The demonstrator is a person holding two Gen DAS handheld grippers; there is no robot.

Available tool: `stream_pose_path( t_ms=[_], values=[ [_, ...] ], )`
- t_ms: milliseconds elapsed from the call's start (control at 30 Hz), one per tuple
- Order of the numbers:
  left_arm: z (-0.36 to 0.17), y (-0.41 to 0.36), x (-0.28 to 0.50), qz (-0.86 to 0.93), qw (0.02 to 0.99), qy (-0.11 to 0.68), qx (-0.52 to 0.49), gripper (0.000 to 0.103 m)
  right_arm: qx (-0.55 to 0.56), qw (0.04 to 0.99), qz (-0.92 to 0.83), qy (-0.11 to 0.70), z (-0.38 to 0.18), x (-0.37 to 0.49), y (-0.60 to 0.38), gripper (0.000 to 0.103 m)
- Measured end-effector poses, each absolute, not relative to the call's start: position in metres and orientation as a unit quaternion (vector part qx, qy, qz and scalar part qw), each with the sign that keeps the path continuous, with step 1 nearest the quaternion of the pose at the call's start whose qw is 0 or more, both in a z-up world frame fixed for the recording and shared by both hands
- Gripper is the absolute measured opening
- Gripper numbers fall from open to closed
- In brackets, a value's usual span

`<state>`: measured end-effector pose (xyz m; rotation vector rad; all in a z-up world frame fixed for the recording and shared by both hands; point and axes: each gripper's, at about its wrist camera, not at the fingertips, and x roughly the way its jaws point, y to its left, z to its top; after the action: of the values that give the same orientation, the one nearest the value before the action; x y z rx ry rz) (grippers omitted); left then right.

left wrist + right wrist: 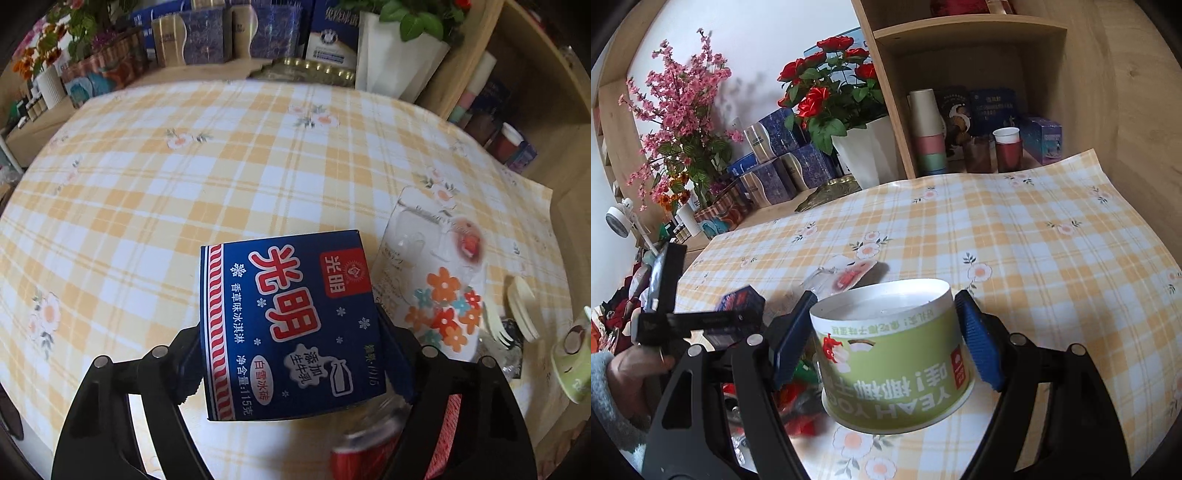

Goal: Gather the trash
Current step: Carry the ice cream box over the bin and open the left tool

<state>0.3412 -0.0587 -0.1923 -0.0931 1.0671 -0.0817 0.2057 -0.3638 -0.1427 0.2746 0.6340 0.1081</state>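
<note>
A dark blue ice-cream carton (291, 325) with red and white lettering hangs tilted above the checked tablecloth (184, 166), and my left gripper (291, 362) is shut on its two sides. Under it lies a red can (362, 454). My right gripper (886, 339) is shut on a green yoghurt tub (894, 365), held upside down with its white base towards the camera. In the right wrist view the blue carton (738, 299) shows at the left, with a person's hand (635, 369) behind it. Red and green wrappers (801, 406) lie below the tub.
Clear plastic packaging (436, 240), a flowered paper cup (447, 310), a pale plastic fork (498, 328) and pale lids (521, 306) lie on the cloth to the right. Flower pots (864, 147), blue boxes (783, 162) and shelves with cups (927, 129) line the far side.
</note>
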Motion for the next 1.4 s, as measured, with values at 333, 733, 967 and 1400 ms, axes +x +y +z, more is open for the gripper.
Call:
stream_pose_path(
  t_ms=[333, 733, 967, 1400],
  values=[
    [-0.134, -0.04, 0.294, -0.071, 0.883, 0.461, -0.058, 0.077, 0.124, 0.942, 0.074, 0.302, -0.127, 0.177, -0.341, 0.076],
    [-0.083, -0.03, 0.197, -0.124, 0.902, 0.411, -0.043, 0.077, 0.105, 0.947, 0.09, 0.289, -0.103, 0.12, -0.311, 0.076],
    [-0.079, -0.028, 0.139, -0.149, 0.906, 0.397, -0.024, 0.078, 0.097, 0.949, 0.097, 0.285, -0.095, 0.083, -0.294, 0.076],
    [-0.12, -0.024, 0.053, -0.183, 0.892, 0.414, -0.003, 0.078, 0.088, 0.952, 0.099, 0.275, -0.101, 0.018, -0.271, 0.076]
  ],
)
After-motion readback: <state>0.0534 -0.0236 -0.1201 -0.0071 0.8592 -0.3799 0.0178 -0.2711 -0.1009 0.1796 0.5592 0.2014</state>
